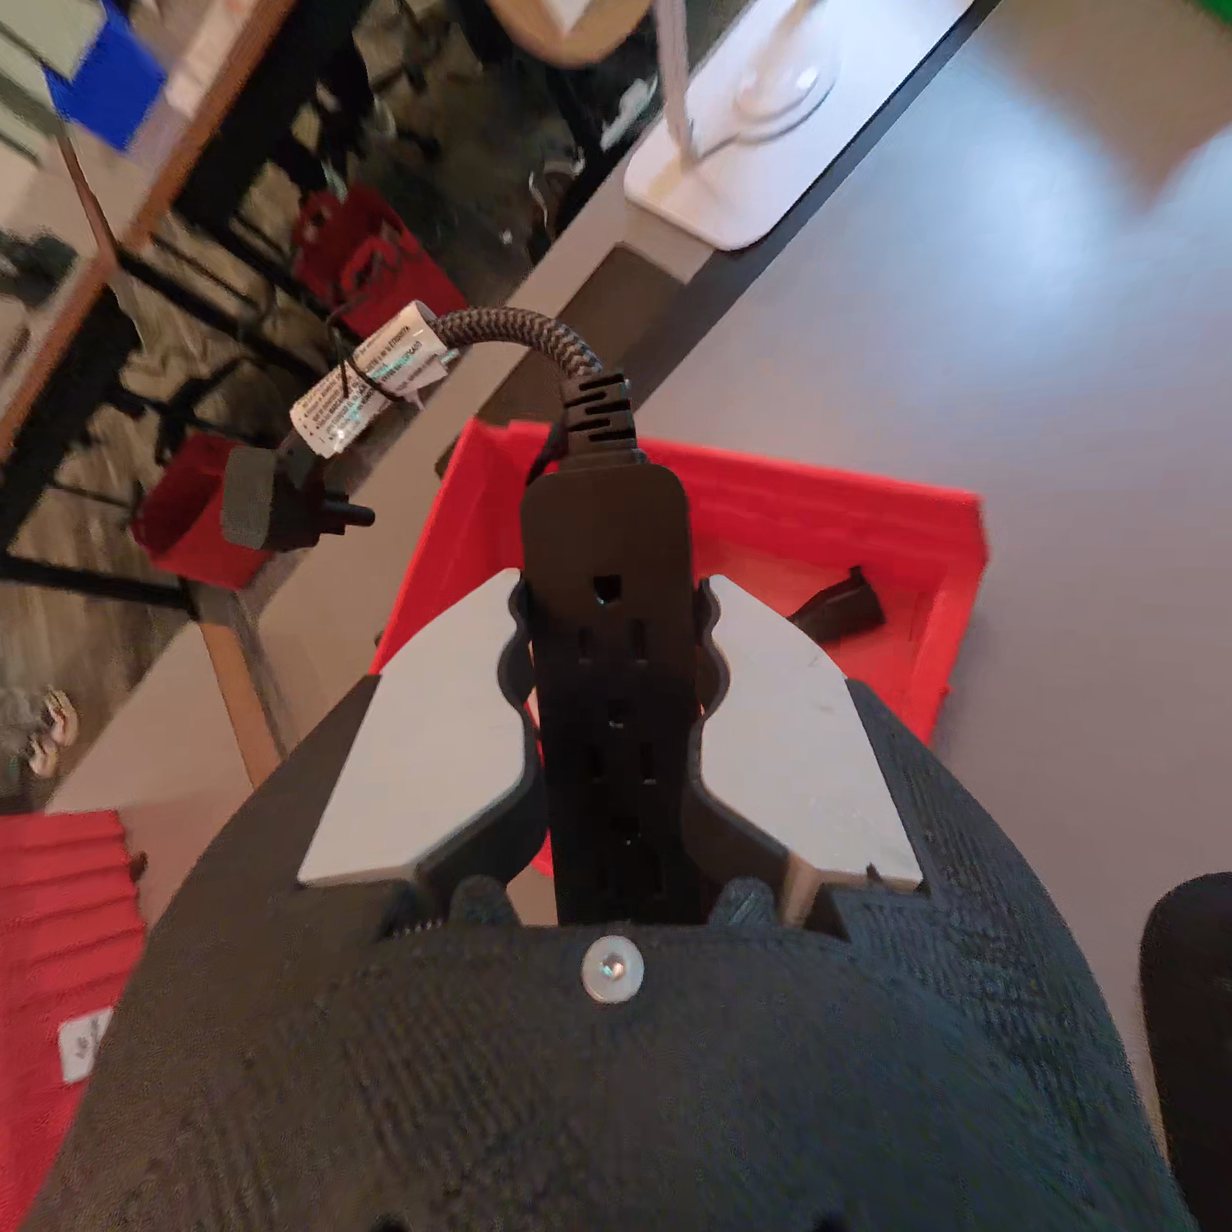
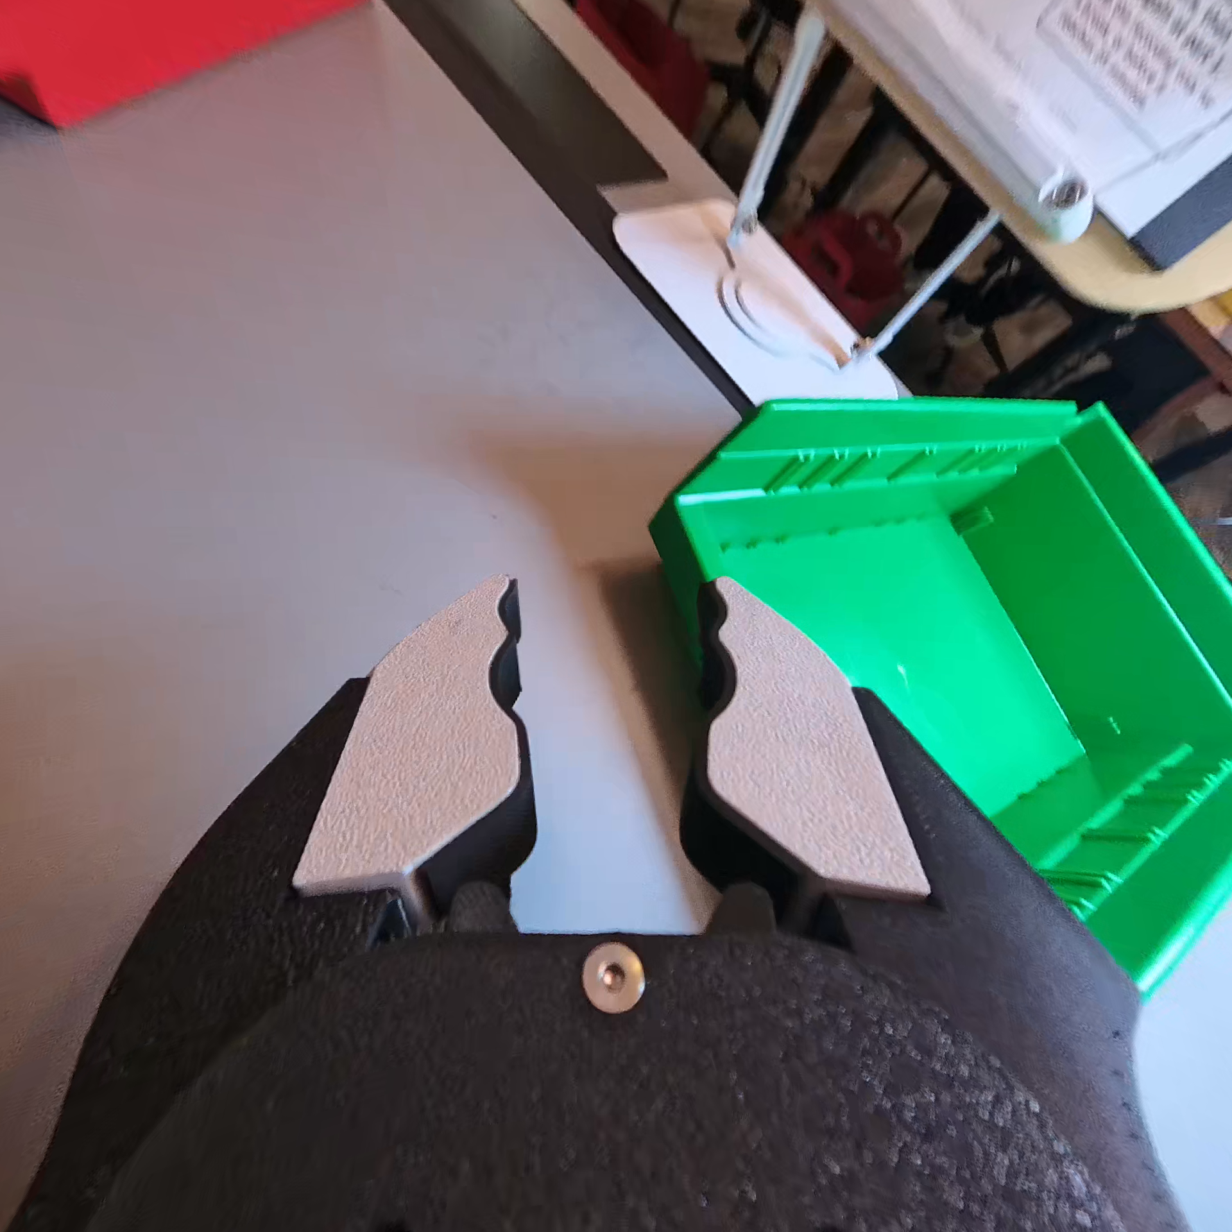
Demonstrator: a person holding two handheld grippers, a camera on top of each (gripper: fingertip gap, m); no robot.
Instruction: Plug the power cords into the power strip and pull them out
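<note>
A: On the table, going by size, what do you have?

B: You have a grey table with a red bin under your left gripper and a green bin near the far edge, just right of your right gripper. The green bin looks bare inside. A white stand base sits at the far edge between them, and another red bin shows at the left of the left wrist view.

A: And the strip?

B: Your left gripper is clamped on the strip, fingers pressed against its two long sides. It is lifted above the red bin, sockets facing the camera, all of them unfilled as far as you can see. Its braided cord arcs off the far end, past a white tag, to the strip's own plug, which hangs out past the table edge.

A: The right gripper?

B: Your right gripper is spread wide, nothing between the fingers, hovering over bare table beside the green bin's near corner.

A: So how far along are you?

B: Early, by my reading. Nothing is plugged into the strip. One small black piece lies in the red bin near its right wall; it looks like a cord plug, though blur keeps me from being sure. You have yet to pick up a cord with the free gripper, seat it in a socket while the left steadies the strip, then pull it out. Whether any round has been done, the views cannot tell you.
</note>
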